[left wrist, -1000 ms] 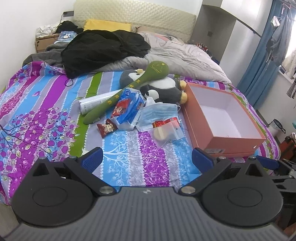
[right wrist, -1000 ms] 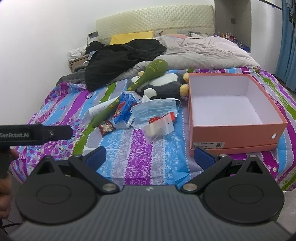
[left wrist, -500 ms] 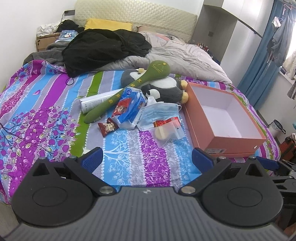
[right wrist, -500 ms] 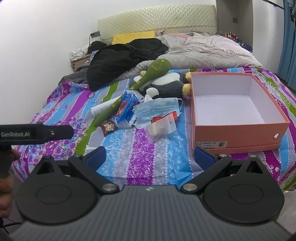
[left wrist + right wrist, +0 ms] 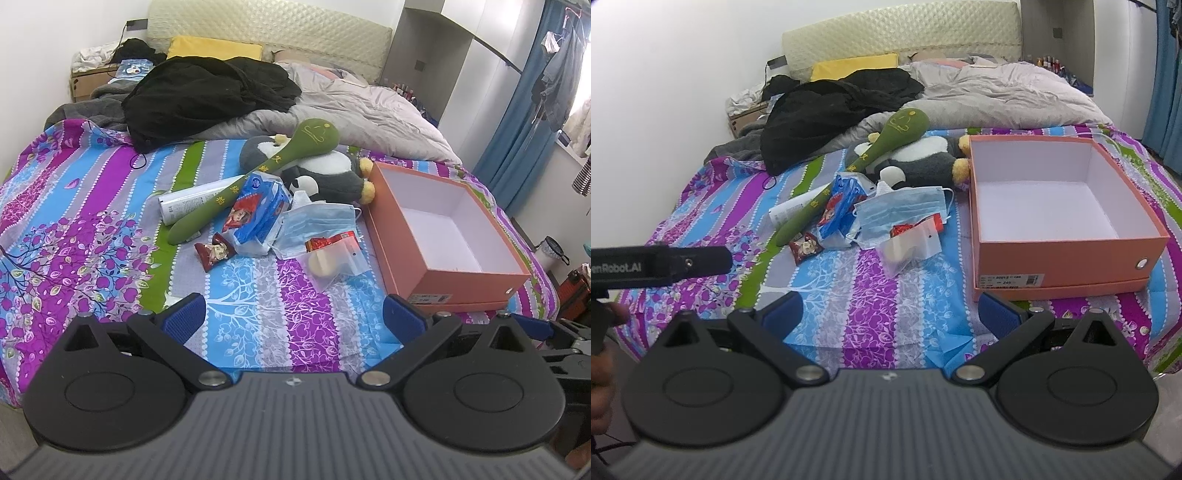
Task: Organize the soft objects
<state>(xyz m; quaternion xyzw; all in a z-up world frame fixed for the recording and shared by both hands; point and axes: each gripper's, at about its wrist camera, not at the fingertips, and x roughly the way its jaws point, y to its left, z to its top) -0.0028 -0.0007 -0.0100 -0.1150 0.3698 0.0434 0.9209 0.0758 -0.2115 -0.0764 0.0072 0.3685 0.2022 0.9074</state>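
A pile lies mid-bed: a green plush stick [image 5: 258, 173] [image 5: 864, 158] across a grey-white plush penguin [image 5: 325, 173] [image 5: 923, 158], a blue tissue pack [image 5: 258, 210] [image 5: 842, 203], a blue face mask [image 5: 317, 225] [image 5: 901, 210], a clear bag with a round pad [image 5: 332, 258] [image 5: 908, 247], a red snack packet [image 5: 214, 253] [image 5: 805, 247] and a white tube [image 5: 192, 199]. An open orange box [image 5: 436, 280] [image 5: 1067, 258] stands empty to the right. My left gripper [image 5: 291, 319] and right gripper [image 5: 890, 314] hover open over the near bed edge, holding nothing.
Black clothing [image 5: 207, 92], a grey duvet [image 5: 362, 114] and a yellow pillow [image 5: 214, 46] fill the far half of the bed. Blue curtains [image 5: 517, 129] hang at the right. The left gripper's body [image 5: 657, 264] and a hand show at the right wrist view's left edge.
Both grippers have crept slightly forward toward the pile and box. Nothing on the bed has moved, and both stay open.
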